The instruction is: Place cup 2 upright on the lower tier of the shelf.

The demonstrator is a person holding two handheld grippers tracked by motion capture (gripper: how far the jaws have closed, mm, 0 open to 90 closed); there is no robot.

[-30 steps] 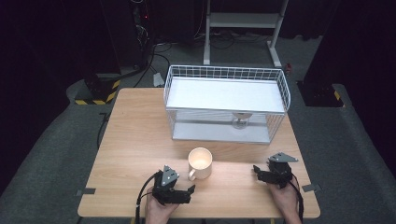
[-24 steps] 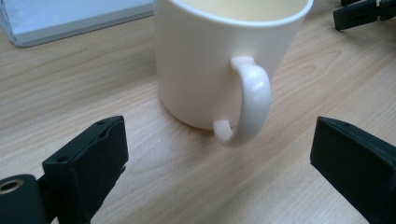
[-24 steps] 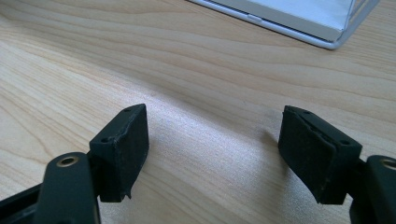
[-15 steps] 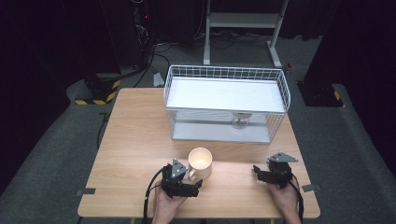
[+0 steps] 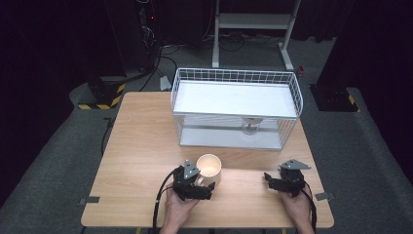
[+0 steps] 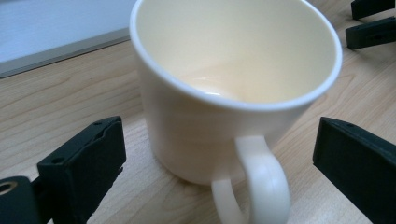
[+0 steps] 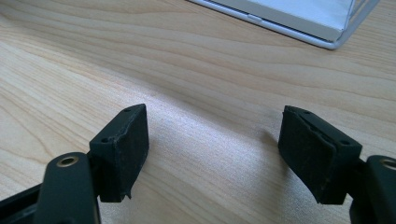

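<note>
Left gripper [image 5: 207, 186] at lower centre of the high view, jaws spread wide and just now opened further, nothing pinched. In the left gripper view, black jaws either side of the cream mug [image 6: 233, 88], clear of its wall and of its handle [image 6: 261, 186]; handle pointing straight back toward the camera, at bottom centre of that frame. Mug [image 5: 209, 166] upright on the table [image 5: 141, 146], mouth up, long axis vertical, just above and right of the left gripper in the high view, touching neither jaw. Right gripper [image 5: 269, 180] at lower right, well apart from the mug, jaws half spread over bare wood, holding nothing. Left hand clearly the nearer one. Beyond the mug, toward the upper centre of the frame, a white wire basket [image 5: 292, 83]. Likely next: a short push forward, then a squeeze across the handle or body.
</note>
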